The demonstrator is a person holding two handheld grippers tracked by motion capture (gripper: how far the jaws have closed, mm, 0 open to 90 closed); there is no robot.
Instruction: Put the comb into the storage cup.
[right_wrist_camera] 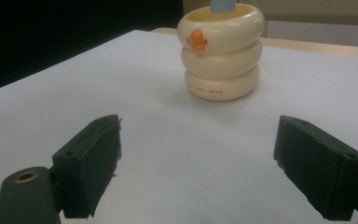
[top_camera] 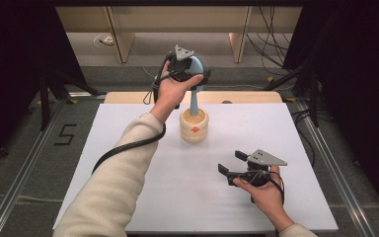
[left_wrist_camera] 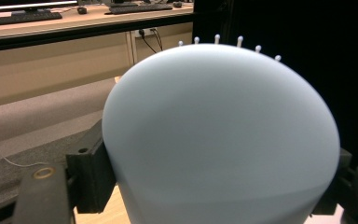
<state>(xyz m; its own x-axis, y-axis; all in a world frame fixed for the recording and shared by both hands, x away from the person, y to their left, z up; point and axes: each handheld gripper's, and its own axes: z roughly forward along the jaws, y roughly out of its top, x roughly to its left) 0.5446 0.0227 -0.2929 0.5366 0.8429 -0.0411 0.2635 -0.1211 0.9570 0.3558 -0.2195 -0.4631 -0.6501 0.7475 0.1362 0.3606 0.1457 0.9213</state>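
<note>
A pale blue hairbrush point(top_camera: 198, 74) stands upright, its handle point(top_camera: 195, 104) reaching down into a cream ringed cup point(top_camera: 194, 126) with an orange mark. My left gripper point(top_camera: 183, 65) is raised above the cup and shut on the brush's round head. In the left gripper view the head's smooth back point(left_wrist_camera: 219, 135) sits between the two jaws, with white bristle tips point(left_wrist_camera: 239, 39) along its top. My right gripper point(top_camera: 230, 162) rests low over the white tabletop at the front right, open and holding nothing. Its view looks between wide jaws point(right_wrist_camera: 196, 163) at the cup point(right_wrist_camera: 221, 56) and the handle point(right_wrist_camera: 223, 4).
The white sheet point(top_camera: 143, 197) covers the table, with a wooden edge point(top_camera: 246, 97) at the back. Metal rails point(top_camera: 29, 158) and a floor mark "5" point(top_camera: 65, 134) lie to the left. Cables point(top_camera: 271, 44) and dark stands flank the far side.
</note>
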